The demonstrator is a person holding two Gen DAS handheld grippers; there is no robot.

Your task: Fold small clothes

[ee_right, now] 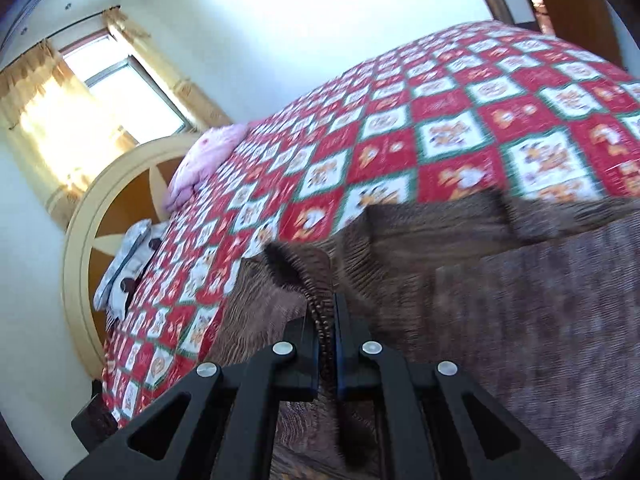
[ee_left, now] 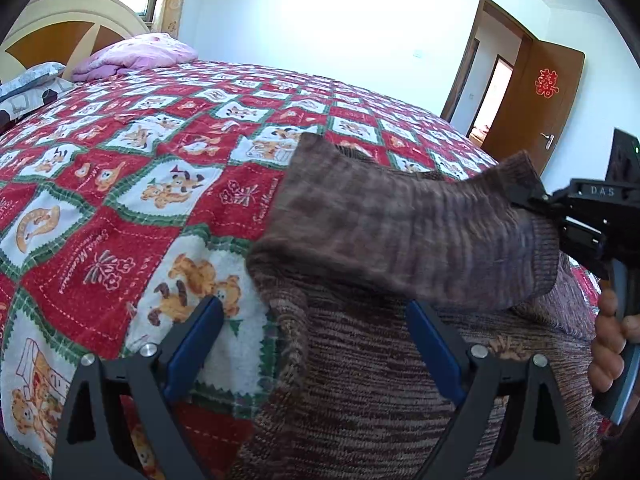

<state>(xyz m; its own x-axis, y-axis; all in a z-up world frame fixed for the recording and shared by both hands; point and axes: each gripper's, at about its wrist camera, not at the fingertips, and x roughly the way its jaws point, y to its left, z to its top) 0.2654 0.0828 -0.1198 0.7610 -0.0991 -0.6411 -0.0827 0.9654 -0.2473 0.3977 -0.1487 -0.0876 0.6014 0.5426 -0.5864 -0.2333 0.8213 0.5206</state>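
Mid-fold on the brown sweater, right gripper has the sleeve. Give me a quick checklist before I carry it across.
1. Right gripper shut on the sleeve: ok, knit edge pinched between the pads.
2. Left gripper open, holding nothing: ok.
3. Sleeve lifted off the sweater body: ok.
4. Left gripper's far finger over the sweater body, may sit under the landing sleeve: not ok.
5. Bedspread bare beside the sweater: ok.
6. Other sleeve already folded: cannot tell.

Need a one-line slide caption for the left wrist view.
Open left tool hovers over a brown knit sweater on a teddy-bear quilt; right tool lifts its sleeve.
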